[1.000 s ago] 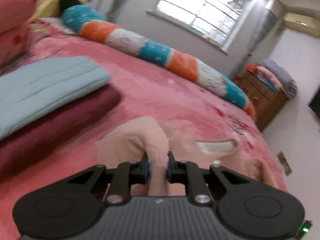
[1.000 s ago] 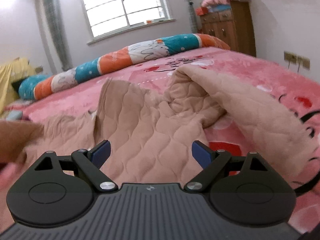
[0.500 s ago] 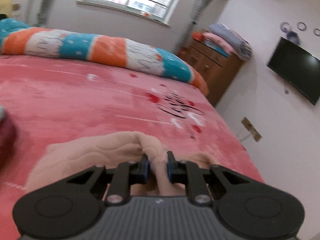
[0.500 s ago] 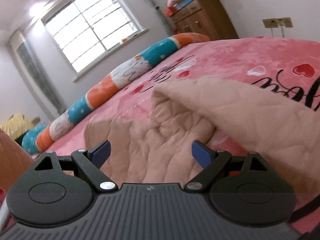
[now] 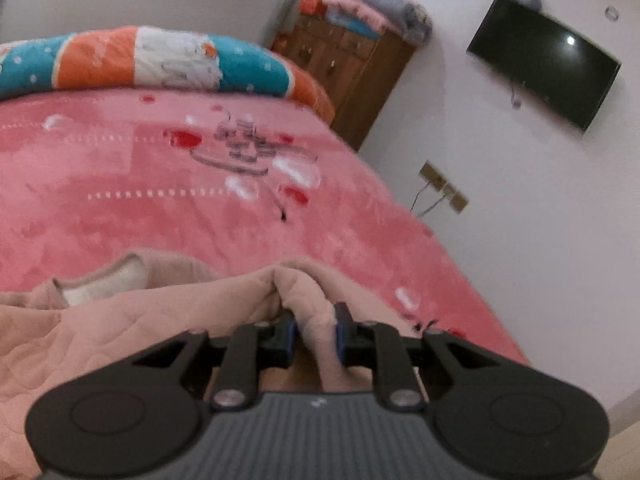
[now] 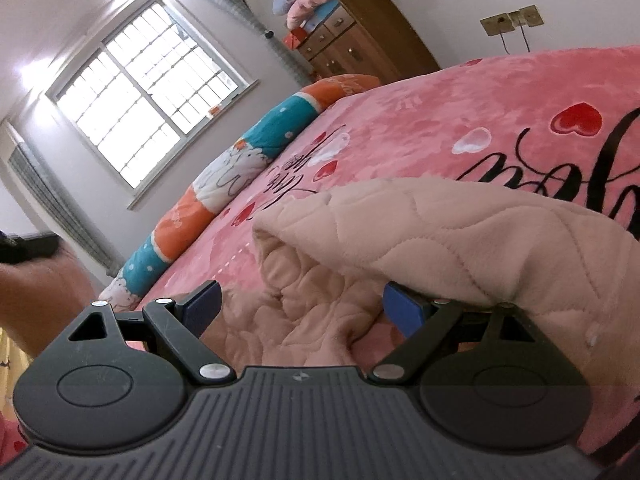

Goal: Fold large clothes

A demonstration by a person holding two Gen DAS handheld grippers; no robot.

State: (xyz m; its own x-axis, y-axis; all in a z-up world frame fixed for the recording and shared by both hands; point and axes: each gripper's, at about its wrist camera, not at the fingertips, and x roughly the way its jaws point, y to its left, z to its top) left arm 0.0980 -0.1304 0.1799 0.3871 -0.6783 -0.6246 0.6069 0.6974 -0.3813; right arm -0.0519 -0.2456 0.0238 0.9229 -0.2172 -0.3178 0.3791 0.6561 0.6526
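Observation:
A large peach quilted garment [image 5: 120, 332] lies rumpled on the pink bed [image 5: 160, 208]. My left gripper [image 5: 314, 334] is shut on a bunched fold of it [image 5: 308, 300] and holds that fold up. In the right wrist view the same garment [image 6: 440, 232] forms a raised fold over the right side. My right gripper [image 6: 302, 304] is open, low over the cloth, with its right finger [image 6: 404, 308] under the raised fold. A bare forearm [image 6: 40, 292] shows at the left.
A long bolster in orange, teal and white [image 5: 160, 64] lies along the far side of the bed. A wooden dresser [image 5: 352, 68] topped with folded blankets stands past it. A black TV [image 5: 544, 60] hangs on the wall. The bed's right edge [image 5: 460, 264] is close.
My left gripper has carried its fold of the garment to the right across the bed; the folded blue and maroon cloths have left its view. My right gripper has dropped lower, still open.

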